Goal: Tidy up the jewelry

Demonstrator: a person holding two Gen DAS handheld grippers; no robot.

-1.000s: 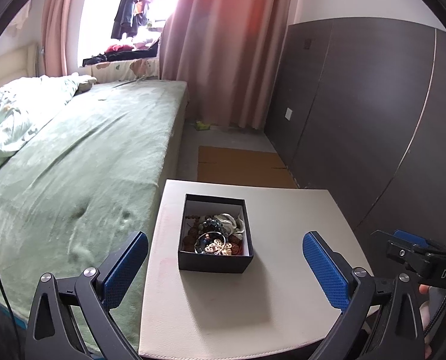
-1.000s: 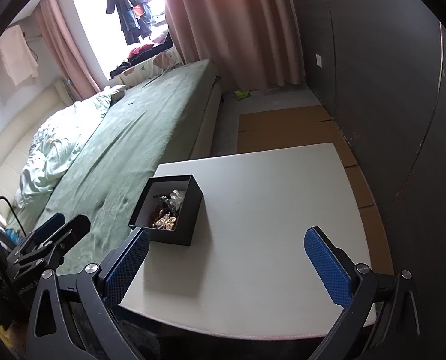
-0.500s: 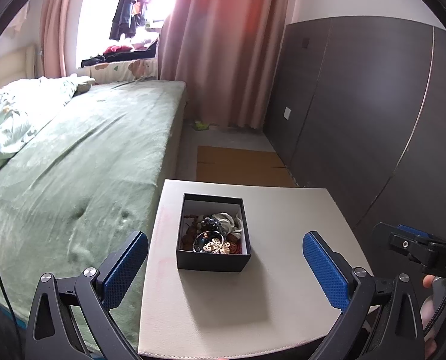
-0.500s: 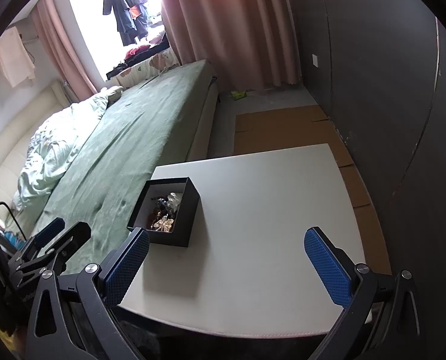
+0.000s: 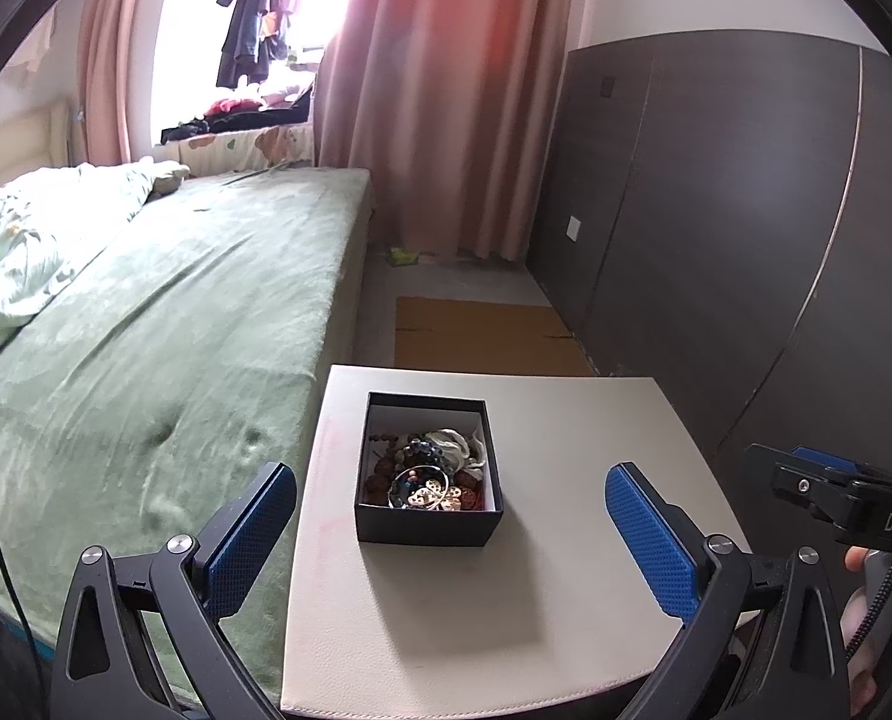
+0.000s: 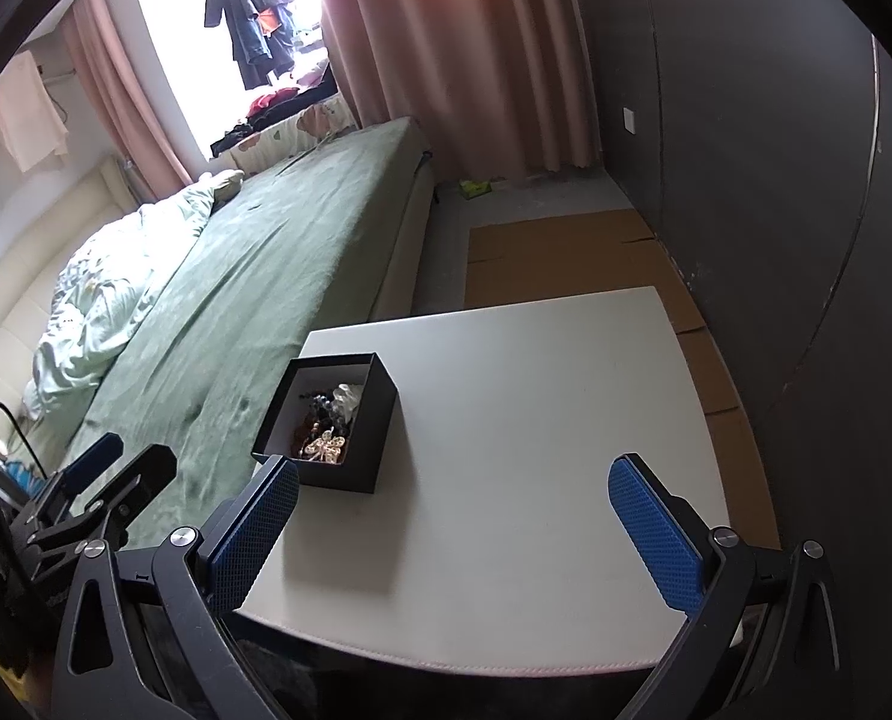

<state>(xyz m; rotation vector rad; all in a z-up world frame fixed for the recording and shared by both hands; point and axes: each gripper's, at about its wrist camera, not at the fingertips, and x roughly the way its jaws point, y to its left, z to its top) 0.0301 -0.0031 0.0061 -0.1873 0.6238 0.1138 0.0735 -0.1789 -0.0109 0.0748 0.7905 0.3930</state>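
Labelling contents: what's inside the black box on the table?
The open black square box holds a tangled heap of jewelry: dark beads, a metal bangle, gold filigree pieces, pale cord. Anything under the heap is hidden.

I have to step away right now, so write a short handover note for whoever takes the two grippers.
Left gripper: open, holding nothing, aimed at the black box.
Right gripper: open, holding nothing, over the white table to the right of the box.
Box sits lidless on the left half of the table beside the green bed; the jewelry lies tangled inside: beads, a bangle, gold pieces, a white item.
Done: nothing visible; no piece is outside the box.
Left: all the sorting.
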